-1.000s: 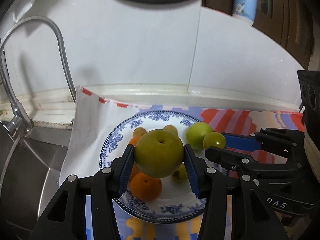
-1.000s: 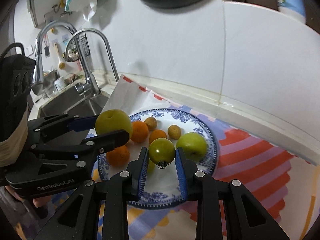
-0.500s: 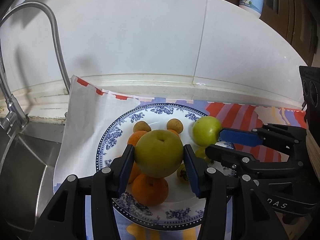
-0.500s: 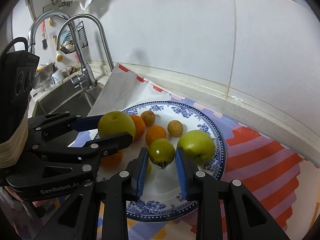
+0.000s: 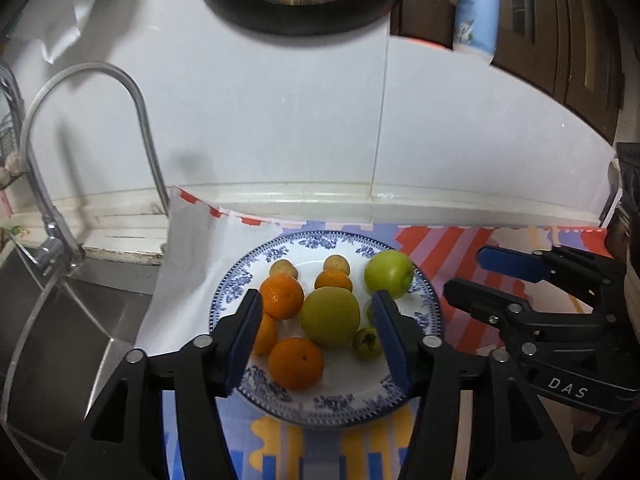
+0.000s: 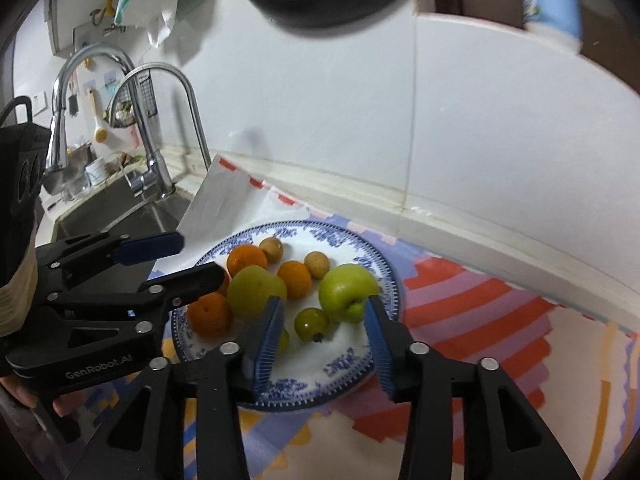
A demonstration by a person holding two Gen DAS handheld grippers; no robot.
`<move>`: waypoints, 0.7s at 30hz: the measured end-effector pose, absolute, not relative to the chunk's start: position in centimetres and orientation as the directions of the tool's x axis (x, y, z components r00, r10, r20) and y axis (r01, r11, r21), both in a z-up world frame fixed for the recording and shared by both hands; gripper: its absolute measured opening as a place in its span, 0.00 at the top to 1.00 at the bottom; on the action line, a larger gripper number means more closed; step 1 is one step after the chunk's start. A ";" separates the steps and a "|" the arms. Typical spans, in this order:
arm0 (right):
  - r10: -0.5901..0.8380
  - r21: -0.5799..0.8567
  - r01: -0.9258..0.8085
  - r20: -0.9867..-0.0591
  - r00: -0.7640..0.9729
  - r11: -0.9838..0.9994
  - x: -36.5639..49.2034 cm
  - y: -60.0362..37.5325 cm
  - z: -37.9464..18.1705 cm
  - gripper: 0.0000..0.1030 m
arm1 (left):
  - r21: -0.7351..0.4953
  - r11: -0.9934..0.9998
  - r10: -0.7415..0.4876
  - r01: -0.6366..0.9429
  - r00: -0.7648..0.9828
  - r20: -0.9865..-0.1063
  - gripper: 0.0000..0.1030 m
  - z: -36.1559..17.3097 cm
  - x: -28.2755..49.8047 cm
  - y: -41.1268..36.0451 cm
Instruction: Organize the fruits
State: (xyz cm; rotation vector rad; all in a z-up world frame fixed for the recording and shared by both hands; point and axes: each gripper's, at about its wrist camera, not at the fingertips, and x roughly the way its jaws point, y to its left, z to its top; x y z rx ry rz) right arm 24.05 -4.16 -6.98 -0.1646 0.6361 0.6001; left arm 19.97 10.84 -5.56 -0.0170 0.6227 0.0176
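The left hand-held gripper (image 5: 318,310) hangs over the blue-patterned plate (image 5: 430,300) with its jaws opening; the yellow-green pear (image 5: 330,315) lies between the blue pads, yet clear gaps show on both sides, so nothing is gripped and the fruit rests on the plate near its centre. The right hand-held gripper (image 6: 322,320) is likewise opening, its pads standing apart from the small green tomato (image 6: 311,323), which sits on the plate between them; the right pad's tip is just beside the green apple (image 6: 346,292), and whether it touches cannot be told. On the plate, seen from the left wrist, the apple lies at about two o'clock, two small brown fruits (image 5: 283,269) at twelve, an orange (image 5: 281,296) at ten, a smaller one (image 5: 333,280) just behind the pear, and another orange (image 5: 295,363) at seven. The plate stands on a striped cloth (image 5: 460,248) spread over the worktop, with a tap (image 5: 92,80) and sink (image 5: 60,332) at nine o'clock of it
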 end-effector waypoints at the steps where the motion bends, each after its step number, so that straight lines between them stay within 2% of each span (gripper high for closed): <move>1: 0.471 0.032 -0.564 -0.591 0.655 0.825 23.4 -4.6 -6.5 0.52 | -0.006 1.000 0.019 -0.027 0.818 -0.575 0.36 -5.2 19.5 10.7; 8: 0.424 0.041 -0.477 -0.528 0.736 0.878 19.8 -7.6 -3.4 0.39 | 0.031 0.997 0.072 -0.065 0.862 -0.501 0.18 -2.1 15.7 8.9; 10: 0.403 0.033 -0.451 -0.512 0.758 0.892 18.6 -8.3 -2.7 0.31 | 0.035 0.997 0.077 -0.069 0.868 -0.490 0.16 -1.3 14.6 8.5; 13: 0.369 0.015 -0.417 -0.497 0.786 0.909 16.6 -9.3 -1.8 0.26 | 0.033 0.997 0.076 -0.068 0.872 -0.484 0.13 -0.6 13.1 7.8; 18: 0.318 0.015 -0.355 -0.481 0.817 0.935 13.3 -11.3 -0.8 0.19 | 0.054 0.995 0.095 -0.079 0.886 -0.454 0.10 0.4 10.2 6.4; 21: 0.290 0.016 -0.322 -0.479 0.828 0.946 11.7 -12.4 -0.7 0.18 | 0.059 0.996 0.091 -0.073 0.894 -0.439 0.07 0.8 8.5 5.6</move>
